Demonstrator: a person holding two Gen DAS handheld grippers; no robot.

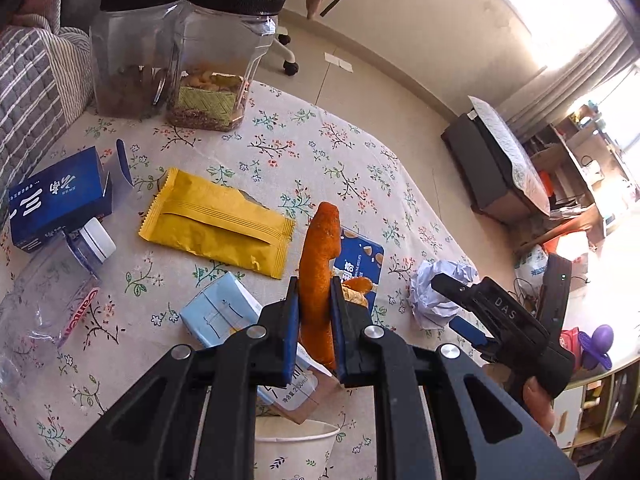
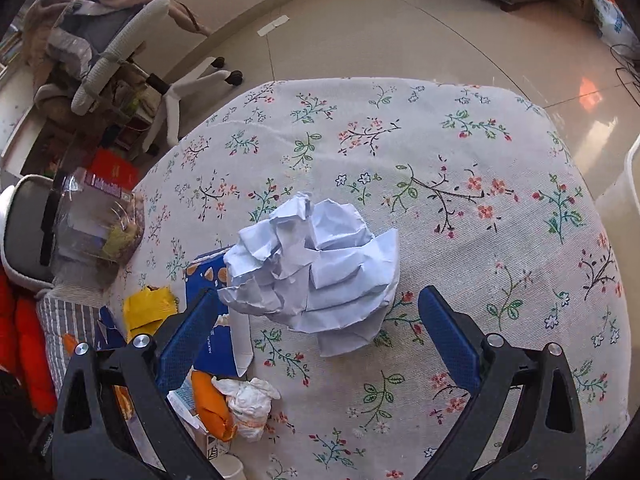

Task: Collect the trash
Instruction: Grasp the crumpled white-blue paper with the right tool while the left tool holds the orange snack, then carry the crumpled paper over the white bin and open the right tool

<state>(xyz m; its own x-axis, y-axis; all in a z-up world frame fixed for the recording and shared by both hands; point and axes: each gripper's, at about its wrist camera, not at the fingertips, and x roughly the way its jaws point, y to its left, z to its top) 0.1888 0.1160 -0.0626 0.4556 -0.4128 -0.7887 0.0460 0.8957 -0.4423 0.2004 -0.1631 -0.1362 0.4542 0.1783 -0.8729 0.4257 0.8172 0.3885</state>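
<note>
Left wrist view shows the left gripper (image 1: 314,312) clamped narrow on a strip of orange peel (image 1: 319,264), lifted above the flowered tablecloth (image 1: 328,148). The peel's long axis runs along the fingers, its free end pointing up and away toward the yellow wrapper (image 1: 216,222) and the blue biscuit box (image 1: 362,258). A paper cup (image 1: 296,450) sits just below the jaws. Right wrist view shows the right gripper (image 2: 316,320) spread wide around a crumpled paper ball (image 2: 316,264) lying on the cloth, the pads not pressing it.
</note>
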